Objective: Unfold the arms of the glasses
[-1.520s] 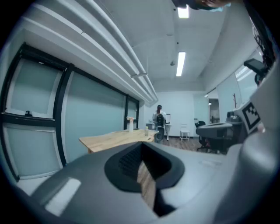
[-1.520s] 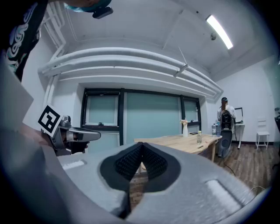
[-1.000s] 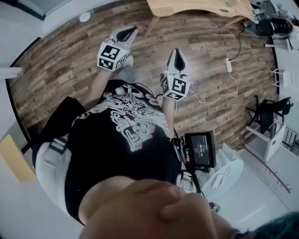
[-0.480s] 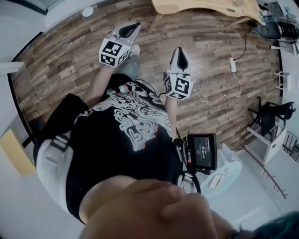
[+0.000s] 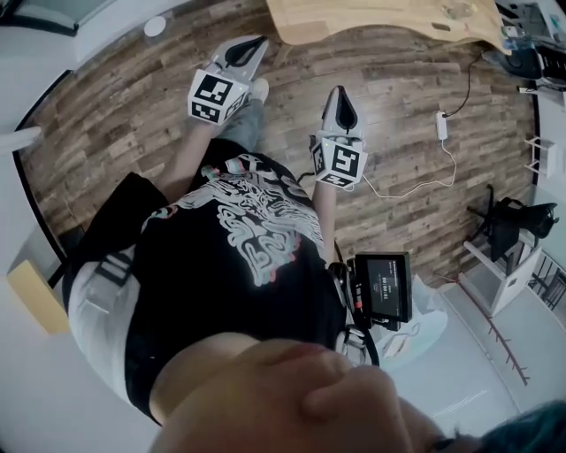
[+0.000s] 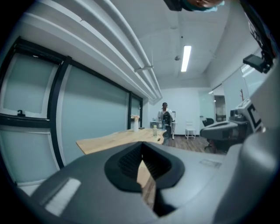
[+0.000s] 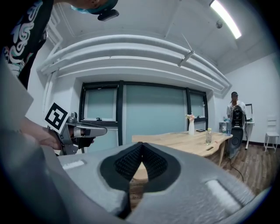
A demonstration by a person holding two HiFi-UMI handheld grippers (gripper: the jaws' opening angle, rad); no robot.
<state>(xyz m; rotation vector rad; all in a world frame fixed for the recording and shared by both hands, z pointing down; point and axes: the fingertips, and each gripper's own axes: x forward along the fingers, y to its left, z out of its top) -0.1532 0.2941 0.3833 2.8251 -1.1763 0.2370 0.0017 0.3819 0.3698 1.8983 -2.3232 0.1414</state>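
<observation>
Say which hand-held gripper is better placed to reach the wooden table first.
Left, probably: the left hand-held gripper reaches farther forward, its tip near a corner of the wooden table; the right hand-held gripper sits farther back. Both are shut and empty; no glasses show.

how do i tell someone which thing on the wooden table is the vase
Find the long wooden table in front of the teal wall. Toward its far end stands the vase. It is tall, opaque and white with flowers on top, unlike the shorter clear bottle beside it.
</observation>
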